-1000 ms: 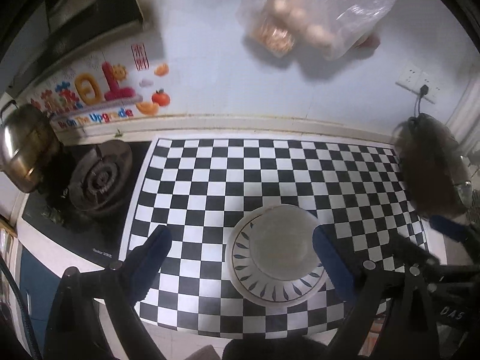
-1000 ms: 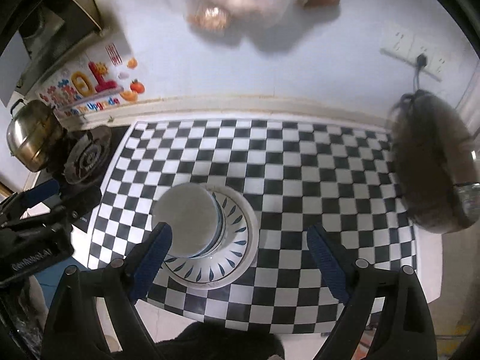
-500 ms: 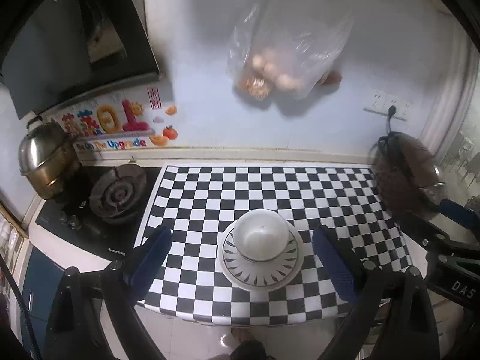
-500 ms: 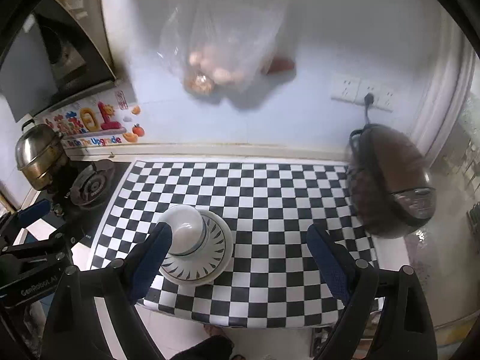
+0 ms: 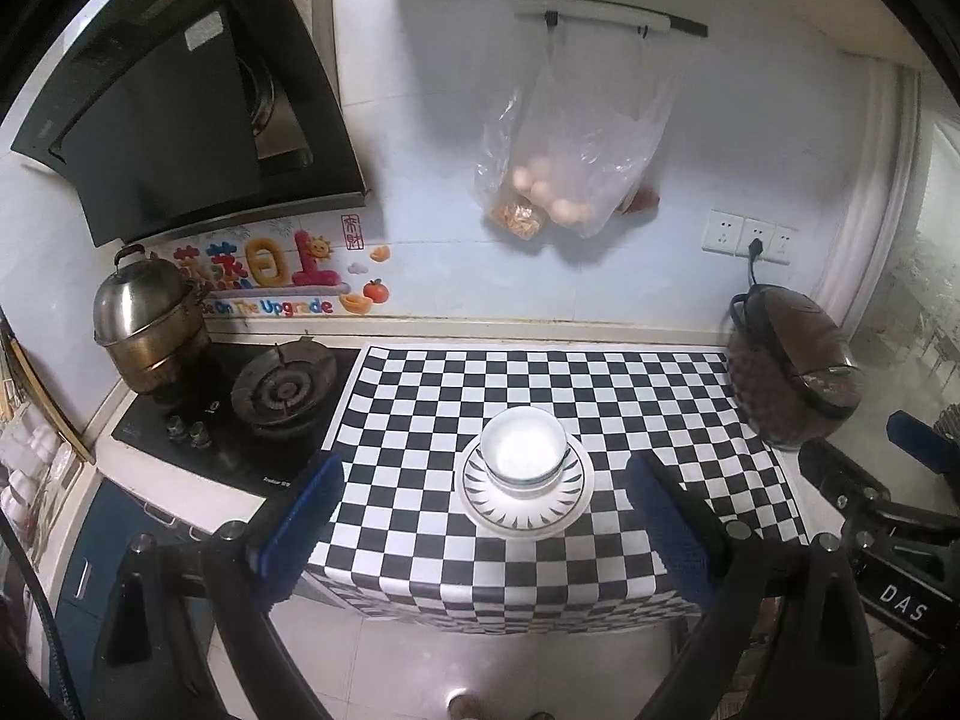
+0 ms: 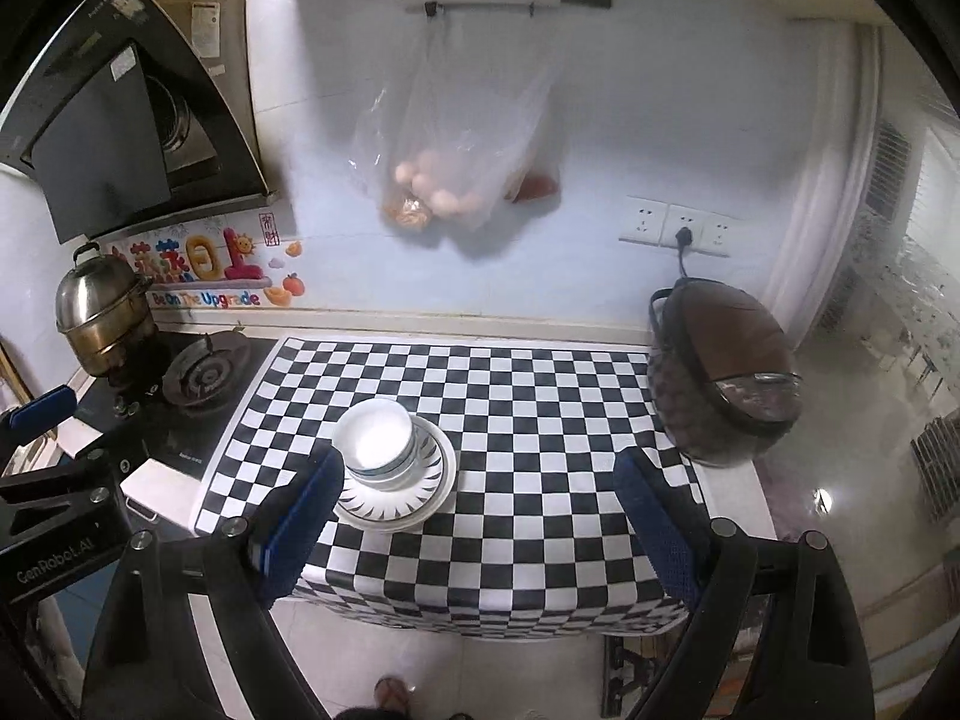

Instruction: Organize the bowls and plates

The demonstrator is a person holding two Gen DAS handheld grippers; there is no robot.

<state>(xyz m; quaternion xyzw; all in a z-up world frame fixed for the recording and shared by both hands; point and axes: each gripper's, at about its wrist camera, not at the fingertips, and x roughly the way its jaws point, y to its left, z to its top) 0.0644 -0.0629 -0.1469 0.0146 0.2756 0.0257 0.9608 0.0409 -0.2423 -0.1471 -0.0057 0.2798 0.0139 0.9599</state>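
A white bowl (image 5: 524, 451) sat in the middle of a plate (image 5: 527, 501) with a dark leaf pattern round its rim, on the checkered cloth (image 5: 600, 396) that covered the table (image 5: 600, 333), toward its front edge. The left tongs (image 5: 483, 519) hung above the table's front, spread wide and holding nothing, well apart from the plate. The right tongs (image 6: 474, 519) were also wide and empty, raised clear of the dishes. A brown rice cooker (image 6: 723, 372) stood at the cloth's right end and a gas hob (image 5: 282, 390) lay at its left
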